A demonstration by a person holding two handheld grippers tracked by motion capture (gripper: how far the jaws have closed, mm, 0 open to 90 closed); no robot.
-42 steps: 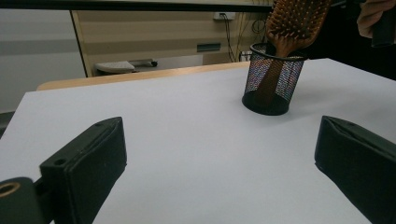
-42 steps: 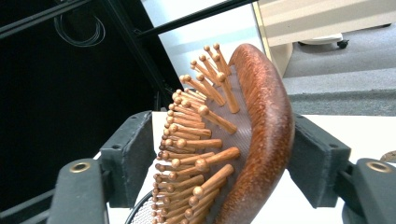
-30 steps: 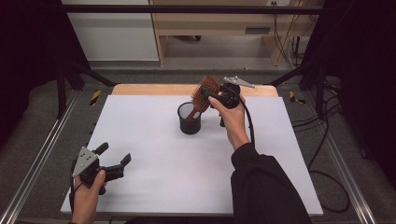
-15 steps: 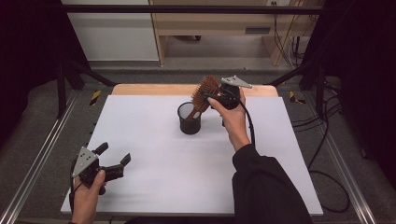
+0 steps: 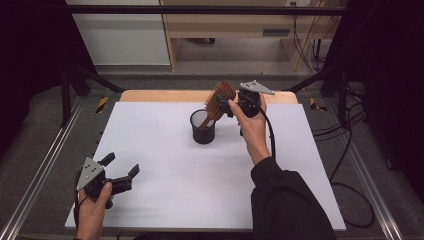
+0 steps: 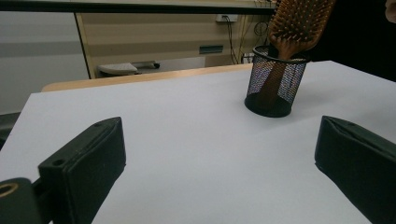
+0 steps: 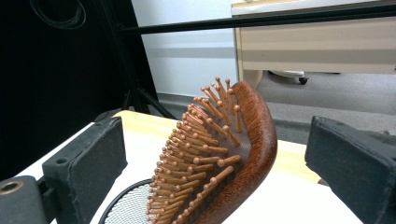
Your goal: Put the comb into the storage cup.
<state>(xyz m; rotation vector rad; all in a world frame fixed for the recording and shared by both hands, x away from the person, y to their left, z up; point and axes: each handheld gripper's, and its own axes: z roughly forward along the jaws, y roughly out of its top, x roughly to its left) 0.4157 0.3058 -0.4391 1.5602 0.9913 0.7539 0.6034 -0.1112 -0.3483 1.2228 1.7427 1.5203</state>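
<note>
A: Where is the wooden paddle hairbrush (image 5: 219, 100)?

B: Its handle stands in the black mesh pen cup (image 5: 203, 127) near the far middle of the white table (image 5: 200, 185), with the bristled head leaning out over the rim.

A: And the right gripper (image 5: 233, 104)?

B: It sits just beside the brush head. In the right gripper view the jaws are spread, the head between them, neither pad touching it.

A: The left gripper (image 5: 123, 172)?

B: Low at the near left corner, jaws wide apart, holding nothing.
</note>
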